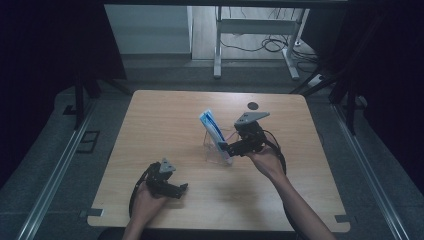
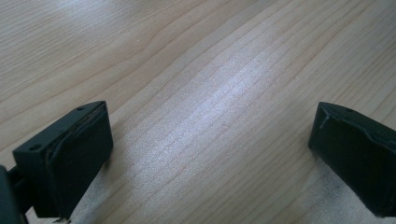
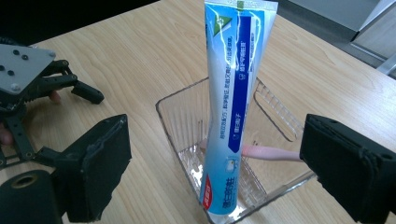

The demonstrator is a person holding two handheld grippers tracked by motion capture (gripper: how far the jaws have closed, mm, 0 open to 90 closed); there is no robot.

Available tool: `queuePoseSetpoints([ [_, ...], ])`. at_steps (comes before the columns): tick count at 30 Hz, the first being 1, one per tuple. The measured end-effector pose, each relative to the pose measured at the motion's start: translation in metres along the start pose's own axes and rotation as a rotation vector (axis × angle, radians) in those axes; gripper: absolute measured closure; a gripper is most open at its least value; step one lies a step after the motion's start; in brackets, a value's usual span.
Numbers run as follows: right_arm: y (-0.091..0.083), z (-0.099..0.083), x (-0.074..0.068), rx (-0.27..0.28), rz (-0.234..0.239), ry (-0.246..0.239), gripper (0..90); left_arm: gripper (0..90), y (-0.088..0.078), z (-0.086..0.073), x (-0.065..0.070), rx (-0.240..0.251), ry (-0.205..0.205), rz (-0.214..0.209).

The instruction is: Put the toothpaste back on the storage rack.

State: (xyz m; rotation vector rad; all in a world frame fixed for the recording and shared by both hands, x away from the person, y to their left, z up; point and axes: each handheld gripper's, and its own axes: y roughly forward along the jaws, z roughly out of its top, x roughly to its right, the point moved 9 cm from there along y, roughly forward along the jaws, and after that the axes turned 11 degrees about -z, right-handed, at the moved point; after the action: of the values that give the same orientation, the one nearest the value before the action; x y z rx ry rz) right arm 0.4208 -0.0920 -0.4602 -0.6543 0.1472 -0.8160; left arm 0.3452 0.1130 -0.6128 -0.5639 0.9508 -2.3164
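Note:
A blue and white toothpaste tube (image 1: 212, 126) (image 3: 232, 107) stands upright in a clear plastic container (image 1: 216, 154) (image 3: 180, 95) near the middle of the wooden table (image 1: 165, 115). A pink toothbrush (image 3: 271, 153) lies low inside the container. My right gripper (image 1: 226, 147) (image 3: 222, 163) is open, one jaw on each side of the container's near end, and neither pad touches the tube. My left gripper (image 1: 182, 190) (image 2: 210, 149) rests open on the table near the front edge, with bare wood between its jaws. Its grey plate (image 3: 18, 65) appears in the right gripper view.
A small dark round mark (image 1: 253, 105) sits on the table's far side. Beyond the table stand a white desk frame (image 1: 217, 50) and loose cables (image 1: 272, 45) on the floor. Metal rails (image 1: 60, 165) run along the floor on both sides.

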Motion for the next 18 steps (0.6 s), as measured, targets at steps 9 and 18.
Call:
queuePoseSetpoints([
  [9, -0.008, -0.006, 0.003, -0.009, -0.004, 0.010, 7.7, 0.0, 0.000, 0.000, 0.000, 0.000, 0.000, 0.000],
  [18, -0.017, -0.012, 0.010, -0.013, -0.013, 0.024, 7.5, 0.0, 0.000, 0.000, 0.000, -0.001, -0.001, 0.000],
])
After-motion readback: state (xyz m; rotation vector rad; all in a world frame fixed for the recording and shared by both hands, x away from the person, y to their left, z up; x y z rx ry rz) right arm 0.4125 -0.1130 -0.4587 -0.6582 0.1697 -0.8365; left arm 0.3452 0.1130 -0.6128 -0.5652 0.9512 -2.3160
